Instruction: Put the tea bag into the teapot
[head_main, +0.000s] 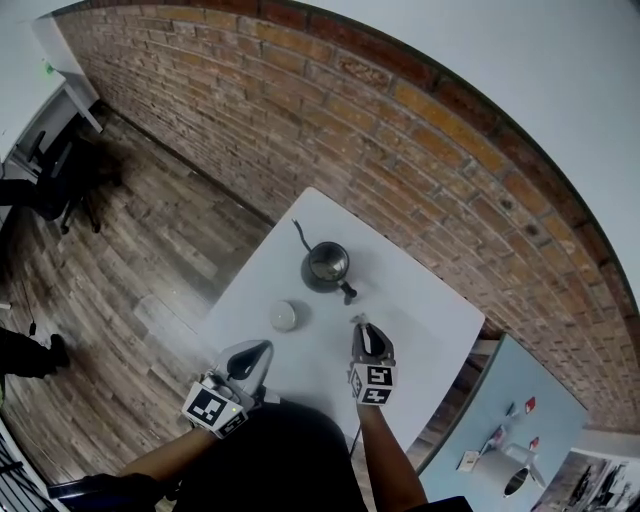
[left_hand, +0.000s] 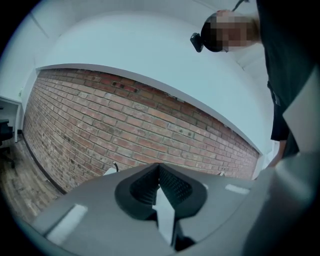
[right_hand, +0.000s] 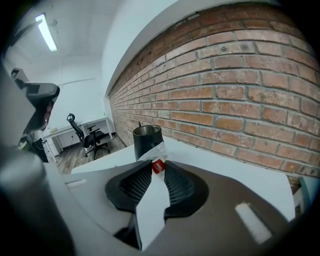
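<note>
**While the right gripper (head_main: 358, 322) pinches the tea bag (right_hand: 158, 161), the teapot (head_main: 326, 266) sits just ahead of it**

Right gripper view: jaws nearly together, pads pressing on the tea bag at the very tips; I see white paper sticking up above the tips and a small red tag between them; bag is off the table, held in the jaws, not in the pot.

Teapot stands upright on the white table (head_main: 430, 310), directly beyond the right jaws in that view and partly hidden behind the bag; dark body, metallic rim, top looks open; from the head view its thin curved spout runs away from me toward the far table edge and its stubby handle points back toward the right gripper; gripper tips are near the handle but apart from it.

Left gripper (head_main: 264, 347): jaws closed tip to tip in its own view, nothing between them; it hangs at the near left of the table, tilted up so its camera mostly sees the brick wall (left_hand: 125, 120).

A small round whitish object (head_main: 284, 316) lies on the table between the left gripper and the teapot, touching neither; I can't tell what it is.

Table corner butts against the brick wall; wooden floor (head_main: 130, 250) to the left; an office chair (right_hand: 89, 136) stands well behind the pot.
</note>
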